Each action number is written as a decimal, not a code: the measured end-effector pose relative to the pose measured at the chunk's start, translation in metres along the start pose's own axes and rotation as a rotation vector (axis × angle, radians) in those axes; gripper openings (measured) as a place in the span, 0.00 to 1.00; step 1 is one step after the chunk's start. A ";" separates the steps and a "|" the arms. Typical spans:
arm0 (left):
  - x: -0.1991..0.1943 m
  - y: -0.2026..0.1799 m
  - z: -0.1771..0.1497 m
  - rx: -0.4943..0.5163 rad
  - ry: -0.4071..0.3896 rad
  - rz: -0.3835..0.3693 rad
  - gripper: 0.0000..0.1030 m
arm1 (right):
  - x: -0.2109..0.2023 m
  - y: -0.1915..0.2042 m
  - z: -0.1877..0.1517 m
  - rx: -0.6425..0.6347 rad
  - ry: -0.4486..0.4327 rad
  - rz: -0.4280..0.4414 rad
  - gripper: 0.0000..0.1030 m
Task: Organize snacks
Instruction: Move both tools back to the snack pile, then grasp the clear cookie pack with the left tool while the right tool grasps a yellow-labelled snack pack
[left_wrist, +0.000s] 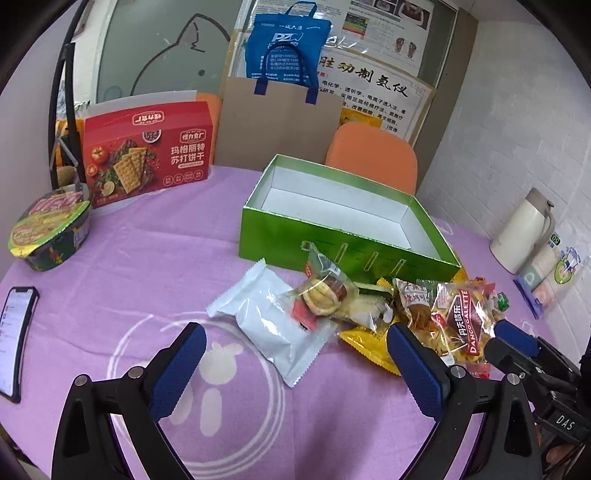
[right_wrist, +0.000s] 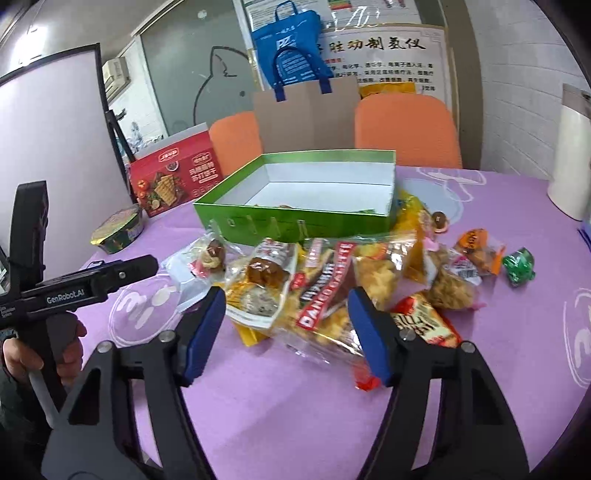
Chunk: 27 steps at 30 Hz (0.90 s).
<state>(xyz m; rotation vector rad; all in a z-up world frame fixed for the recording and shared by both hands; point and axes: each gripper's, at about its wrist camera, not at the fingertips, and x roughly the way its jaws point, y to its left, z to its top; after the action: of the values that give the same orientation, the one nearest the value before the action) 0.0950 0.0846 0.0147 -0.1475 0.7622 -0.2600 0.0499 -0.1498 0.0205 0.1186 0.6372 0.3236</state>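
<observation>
My left gripper (left_wrist: 297, 345) hovers over a round table covered in a purple cloth (left_wrist: 147, 266), its blue-padded fingers (left_wrist: 181, 363) spread wide and holding nothing. Between and just beyond them lies a white snack packet (left_wrist: 266, 317), flat on the cloth, nearer my right finger than my left. A clear-wrapped pastry (left_wrist: 325, 291) rests against its far corner.

My right gripper (right_wrist: 286, 332) is also spread wide and empty. A clear bag printed "DANCO GALETTE" (right_wrist: 325, 295) lies in the gap between its fingertips, reaching beyond them, though neither pad touches it that I can see. To the right of that finger sits a red and brown packet (right_wrist: 424, 321).

The snack pile (right_wrist: 369, 266) stretches along the near wall of an open green box (left_wrist: 343, 236) with a white inside; the box looks mostly empty. A small green candy (right_wrist: 519, 266) lies apart at the pile's right end.

Farther left on the table stand a red cracker box (left_wrist: 147, 151) and an instant noodle bowl (left_wrist: 48, 229). A phone (left_wrist: 14, 336) lies at the left edge.
</observation>
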 end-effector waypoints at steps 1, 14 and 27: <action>0.004 -0.002 0.005 0.022 0.005 -0.002 0.94 | 0.007 0.004 0.004 -0.002 0.006 0.013 0.61; 0.067 -0.010 0.024 0.155 0.140 -0.076 0.58 | 0.070 0.018 0.001 -0.068 0.092 -0.010 0.58; 0.085 -0.019 0.022 0.137 0.151 -0.063 0.57 | 0.070 0.019 -0.001 -0.085 0.080 -0.037 0.51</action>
<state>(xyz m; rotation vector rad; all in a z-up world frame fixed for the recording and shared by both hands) 0.1658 0.0434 -0.0213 -0.0221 0.8871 -0.3850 0.0971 -0.1086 -0.0156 0.0127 0.7031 0.3204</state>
